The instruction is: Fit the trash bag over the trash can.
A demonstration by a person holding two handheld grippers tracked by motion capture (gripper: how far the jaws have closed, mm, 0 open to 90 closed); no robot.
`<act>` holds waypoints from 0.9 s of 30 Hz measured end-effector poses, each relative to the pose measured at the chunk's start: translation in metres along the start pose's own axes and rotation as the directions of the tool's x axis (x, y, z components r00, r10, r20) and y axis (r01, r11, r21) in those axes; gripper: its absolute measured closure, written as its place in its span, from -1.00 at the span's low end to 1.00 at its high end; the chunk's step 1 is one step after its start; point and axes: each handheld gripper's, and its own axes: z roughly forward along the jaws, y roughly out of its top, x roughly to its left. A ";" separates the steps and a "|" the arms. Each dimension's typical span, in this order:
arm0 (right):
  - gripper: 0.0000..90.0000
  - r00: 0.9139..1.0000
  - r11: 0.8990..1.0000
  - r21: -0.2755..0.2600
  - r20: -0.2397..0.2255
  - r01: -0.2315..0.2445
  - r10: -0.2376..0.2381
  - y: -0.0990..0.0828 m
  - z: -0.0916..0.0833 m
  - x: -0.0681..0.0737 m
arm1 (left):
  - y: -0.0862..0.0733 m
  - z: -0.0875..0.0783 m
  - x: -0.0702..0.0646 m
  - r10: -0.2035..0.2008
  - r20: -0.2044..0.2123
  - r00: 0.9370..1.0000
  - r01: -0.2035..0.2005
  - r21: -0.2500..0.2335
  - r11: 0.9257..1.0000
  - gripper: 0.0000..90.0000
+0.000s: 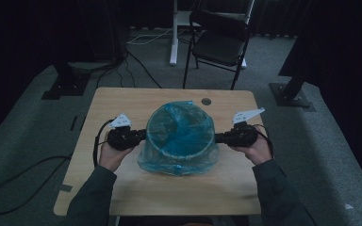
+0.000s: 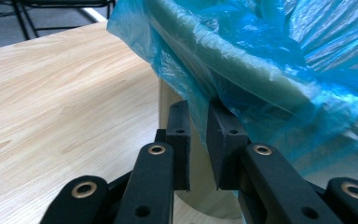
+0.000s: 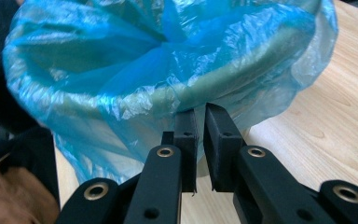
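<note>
A bin [image 1: 181, 141] lined with a blue bag [image 1: 179, 125] stands on the tabletop [image 1: 122, 101] between the two claws. The left claw [image 2: 200, 123] has its jaws nearly together, pinching the bag's overhanging skirt just under the rim. The right claw [image 3: 199, 116] does likewise on the opposite side, film caught in its narrow gap. The bag already drapes over the whole rim; what seems left is pulling the skirt down snug and letting go.
</note>
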 end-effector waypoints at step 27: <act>0.53 0.956 0.992 -0.113 0.282 -0.052 0.082 0.049 -0.002 -0.035 | 0.024 0.047 0.007 -0.021 -0.039 0.999 0.023 0.035 0.999 0.74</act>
